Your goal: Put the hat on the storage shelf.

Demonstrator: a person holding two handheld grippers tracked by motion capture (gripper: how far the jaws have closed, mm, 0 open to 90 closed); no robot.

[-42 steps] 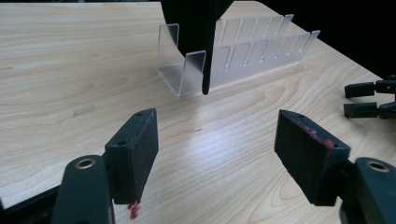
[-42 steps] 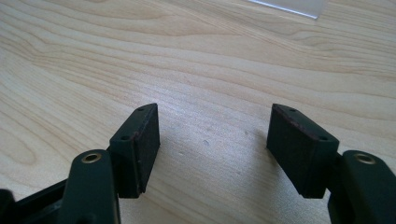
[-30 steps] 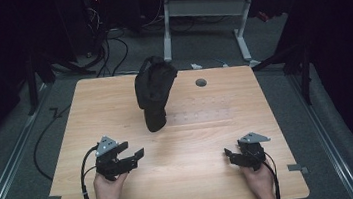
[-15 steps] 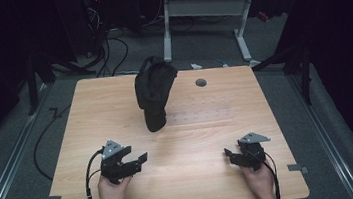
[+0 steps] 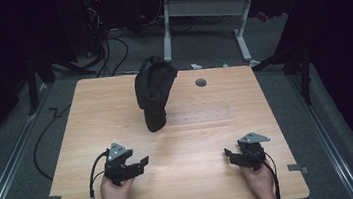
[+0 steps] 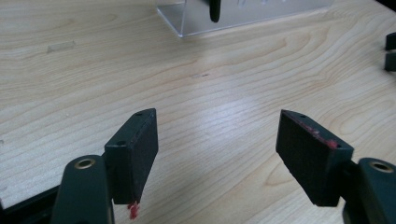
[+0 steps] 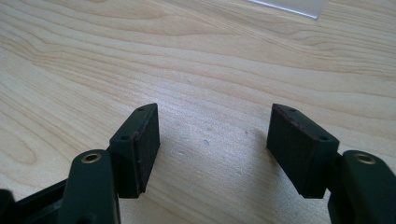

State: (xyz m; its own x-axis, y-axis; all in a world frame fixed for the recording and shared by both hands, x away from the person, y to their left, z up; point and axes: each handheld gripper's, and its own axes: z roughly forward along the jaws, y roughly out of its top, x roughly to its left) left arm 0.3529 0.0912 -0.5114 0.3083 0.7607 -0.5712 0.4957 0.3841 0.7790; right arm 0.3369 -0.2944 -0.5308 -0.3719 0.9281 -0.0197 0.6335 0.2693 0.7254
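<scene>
A black cloth item (image 5: pixel 153 89) stands draped over a clear stand at the middle back of the wooden table (image 5: pixel 194 142); the stand's clear base (image 6: pixel 243 14) lies flat beside it. My left gripper (image 5: pixel 141 163) rests low near the front left, pointing right. It is open, with bare wood between its jaws (image 6: pixel 217 140). My right gripper (image 5: pixel 228 155) sits near the front right, pointing left. It too is open with nothing between its jaws (image 7: pixel 212 135). A hand holds each gripper from the near edge.
A small grey round insert (image 5: pixel 201 82) sits in the tabletop at the back, right of the cloth. The right gripper's jaw tips (image 6: pixel 391 51) show far off in the left gripper view. White desk legs (image 5: pixel 241 26) and cables (image 5: pixel 108 47) lie on the floor behind the table.
My left gripper has sunk a little toward the tabletop and the near edge, jaws still apart. The right gripper and the cloth have not moved.
</scene>
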